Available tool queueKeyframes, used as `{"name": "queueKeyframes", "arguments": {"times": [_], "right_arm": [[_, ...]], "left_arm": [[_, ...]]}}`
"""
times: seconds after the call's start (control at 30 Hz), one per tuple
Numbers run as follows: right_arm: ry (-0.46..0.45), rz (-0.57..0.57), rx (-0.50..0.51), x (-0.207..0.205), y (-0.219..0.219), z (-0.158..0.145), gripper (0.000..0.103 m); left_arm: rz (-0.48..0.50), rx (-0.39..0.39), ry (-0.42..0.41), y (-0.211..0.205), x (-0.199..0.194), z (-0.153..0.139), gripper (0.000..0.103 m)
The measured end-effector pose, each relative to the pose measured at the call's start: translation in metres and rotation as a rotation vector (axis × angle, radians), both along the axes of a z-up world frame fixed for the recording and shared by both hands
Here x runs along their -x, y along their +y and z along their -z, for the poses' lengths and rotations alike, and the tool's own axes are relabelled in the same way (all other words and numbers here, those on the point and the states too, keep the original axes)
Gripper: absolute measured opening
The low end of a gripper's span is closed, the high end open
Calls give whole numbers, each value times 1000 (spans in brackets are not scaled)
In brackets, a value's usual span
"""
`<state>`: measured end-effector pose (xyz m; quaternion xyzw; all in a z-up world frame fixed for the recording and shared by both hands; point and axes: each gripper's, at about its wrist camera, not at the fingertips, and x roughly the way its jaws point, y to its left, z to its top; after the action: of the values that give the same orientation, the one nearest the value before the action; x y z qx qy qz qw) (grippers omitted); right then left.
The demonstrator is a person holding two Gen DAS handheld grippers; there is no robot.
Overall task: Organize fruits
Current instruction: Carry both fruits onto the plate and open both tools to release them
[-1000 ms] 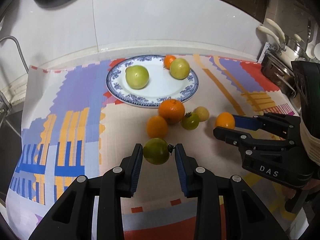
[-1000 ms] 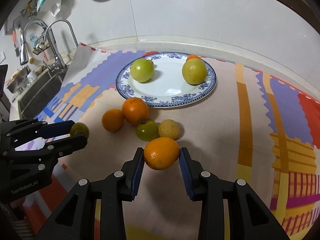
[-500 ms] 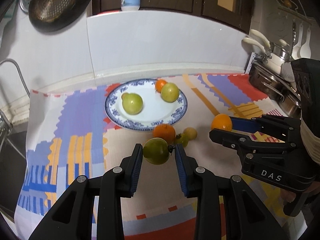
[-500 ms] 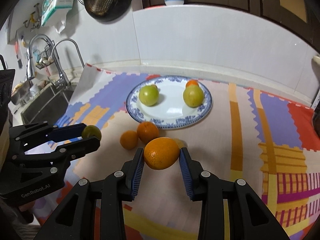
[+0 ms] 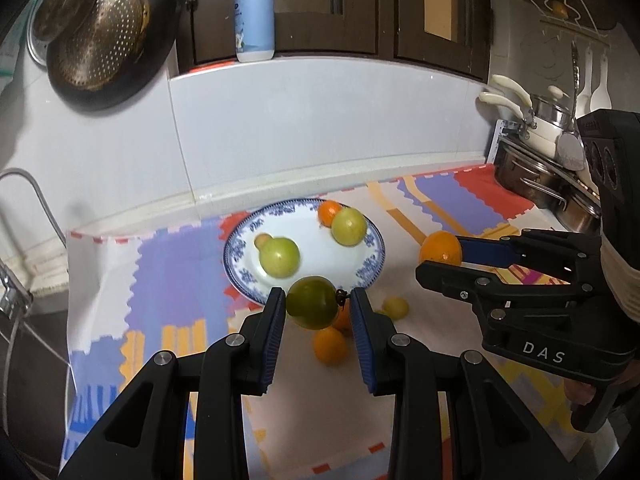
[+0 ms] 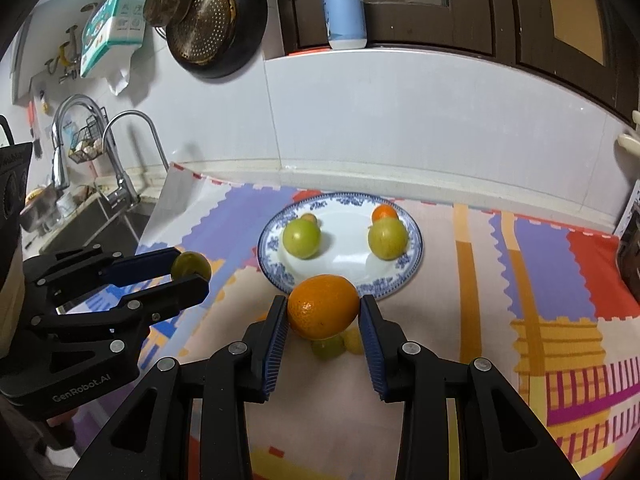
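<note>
The green tomato (image 5: 312,302) was clamped between the blue pads of the left gripper (image 5: 316,304), held clear of the cloth, with its dark stem end against the right-hand pad. The orange (image 6: 323,306) was clamped likewise between the pads of the right gripper (image 6: 323,312), also raised above the surface. In the left wrist view the right gripper (image 5: 444,258) stood to the right, with the orange (image 5: 440,248) at its tips.

Beyond both grippers lay the blue-and-white plate (image 6: 412,264). It carried two yellow-green fruits, one at the left (image 6: 301,239) and one at the right (image 6: 387,239). A small orange fruit (image 6: 384,213) sat just behind the right one, and a small brownish fruit (image 6: 309,218) just behind the left one.

Loose fruit remained on the patterned mat (image 5: 168,264) near the plate's front edge: a small orange (image 5: 330,346), a small yellow fruit (image 5: 396,306), and others partly hidden behind the held fruit.

A pump bottle (image 5: 254,16) stood on the ledge above the white backsplash. A dark pan with strainers (image 5: 104,28) hung on the wall at the left.
</note>
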<state>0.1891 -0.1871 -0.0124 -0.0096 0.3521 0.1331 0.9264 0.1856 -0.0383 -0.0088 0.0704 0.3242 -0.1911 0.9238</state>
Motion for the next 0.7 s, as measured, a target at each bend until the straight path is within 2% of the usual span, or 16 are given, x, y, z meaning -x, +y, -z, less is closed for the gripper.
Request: {"name": "queueKeyframes", "arguments": {"times": [0.27,0.7], "right_arm": [[-9,11,1,-26,6,-4,37],[12,-1,23,-84,17,2,37]], "left_arm": [[2,-21,-17,5,-27,-2,33],[-7,-29,2,9,-88,5,33]]}}
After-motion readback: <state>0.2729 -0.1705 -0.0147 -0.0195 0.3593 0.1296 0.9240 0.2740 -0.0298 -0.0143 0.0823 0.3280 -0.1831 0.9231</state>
